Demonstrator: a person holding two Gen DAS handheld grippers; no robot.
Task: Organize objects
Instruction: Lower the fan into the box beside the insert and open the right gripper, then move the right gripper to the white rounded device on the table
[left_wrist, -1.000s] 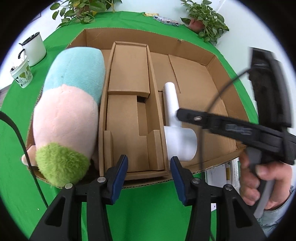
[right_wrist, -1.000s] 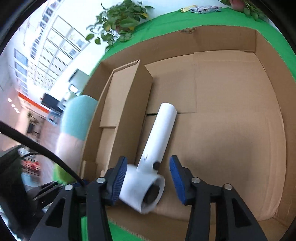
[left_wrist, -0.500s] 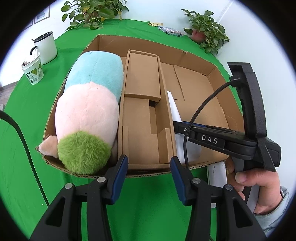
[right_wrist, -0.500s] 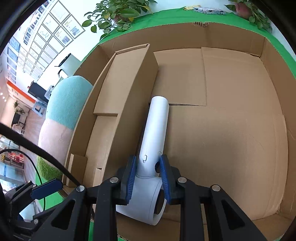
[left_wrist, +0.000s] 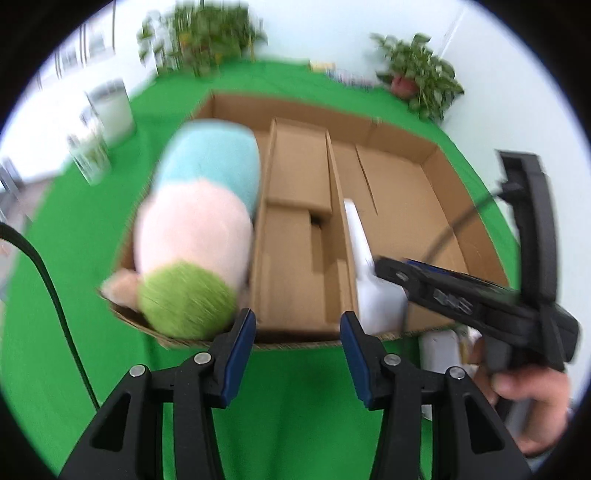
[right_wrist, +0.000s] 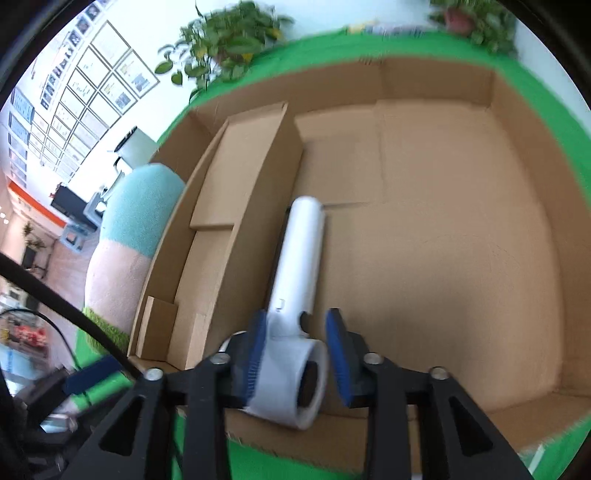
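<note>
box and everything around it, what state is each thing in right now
cardboard box: open-topped, on the green cloth
hair dryer: lying flat in the box, beside the insert
plush toy: lying in the box's left section
cardboard insert: inside the box
right gripper: jaws opening, dryer between them
left gripper: open, holding nothing

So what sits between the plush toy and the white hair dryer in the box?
A folded cardboard insert separates the plush toy from the hair dryer, clearest in the left wrist view.

Matt cardboard box (right_wrist: 461, 229), smooth plastic dryer (right_wrist: 299, 258), fuzzy plush (left_wrist: 195, 229).
</note>
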